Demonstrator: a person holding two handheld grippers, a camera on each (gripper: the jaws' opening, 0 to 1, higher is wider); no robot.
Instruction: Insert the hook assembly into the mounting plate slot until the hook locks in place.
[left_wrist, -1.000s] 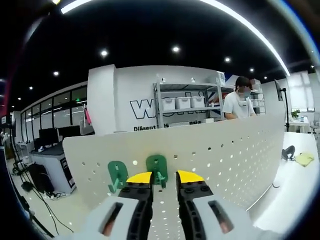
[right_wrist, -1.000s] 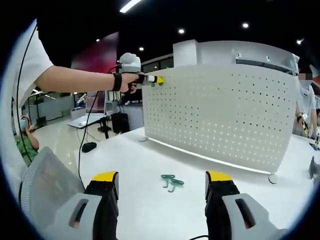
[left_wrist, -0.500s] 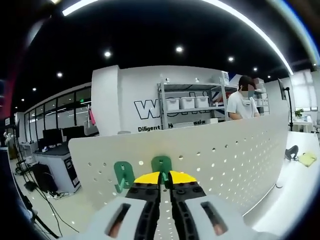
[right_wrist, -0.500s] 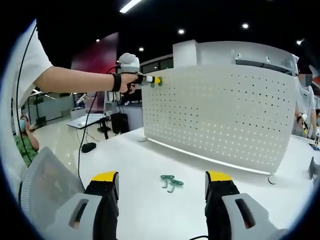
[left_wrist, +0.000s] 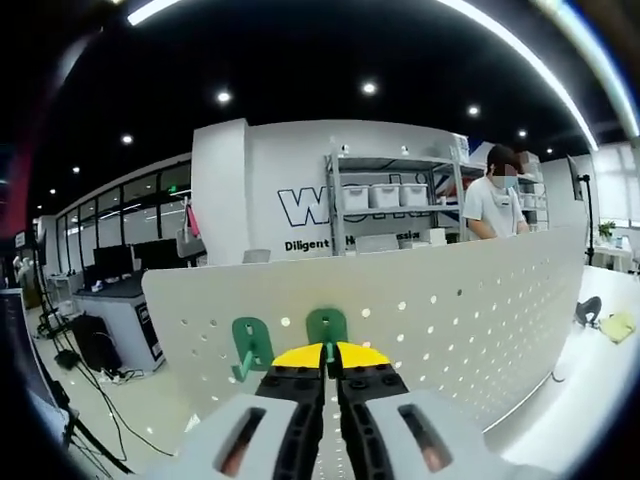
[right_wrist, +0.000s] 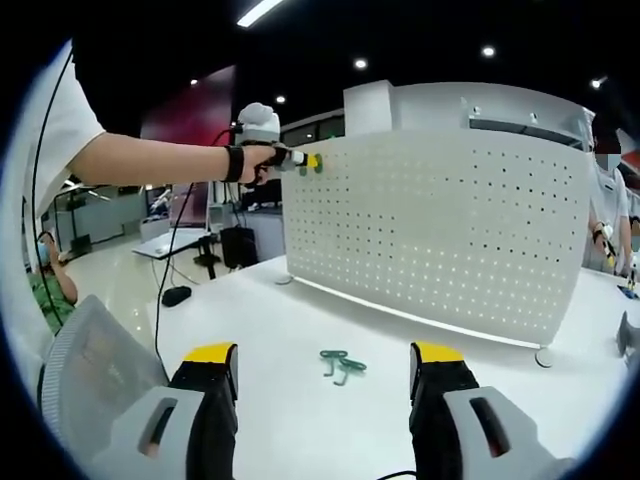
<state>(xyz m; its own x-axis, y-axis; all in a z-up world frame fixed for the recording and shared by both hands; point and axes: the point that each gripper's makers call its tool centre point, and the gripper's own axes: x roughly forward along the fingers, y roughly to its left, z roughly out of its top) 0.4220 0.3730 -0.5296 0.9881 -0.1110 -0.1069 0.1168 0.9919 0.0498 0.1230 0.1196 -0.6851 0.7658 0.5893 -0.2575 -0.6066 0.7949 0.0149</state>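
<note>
Pegboard (right_wrist: 440, 225) stands upright on the white table (right_wrist: 250, 330). We have our left gripper (left_wrist: 330, 352) clamped on a green hook (left_wrist: 326, 328) against the pegboard's top edge, second hook (left_wrist: 250, 345) just beside. Right gripper (right_wrist: 322, 362) gapes, spare hooks (right_wrist: 340, 364) lie before the pegboard.

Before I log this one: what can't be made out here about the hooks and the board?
- Left gripper view: the left gripper covers the lower part of the green hook, so its seating in the white board is hidden.
- Right gripper view: green hooks on the table are too small to count.
</note>
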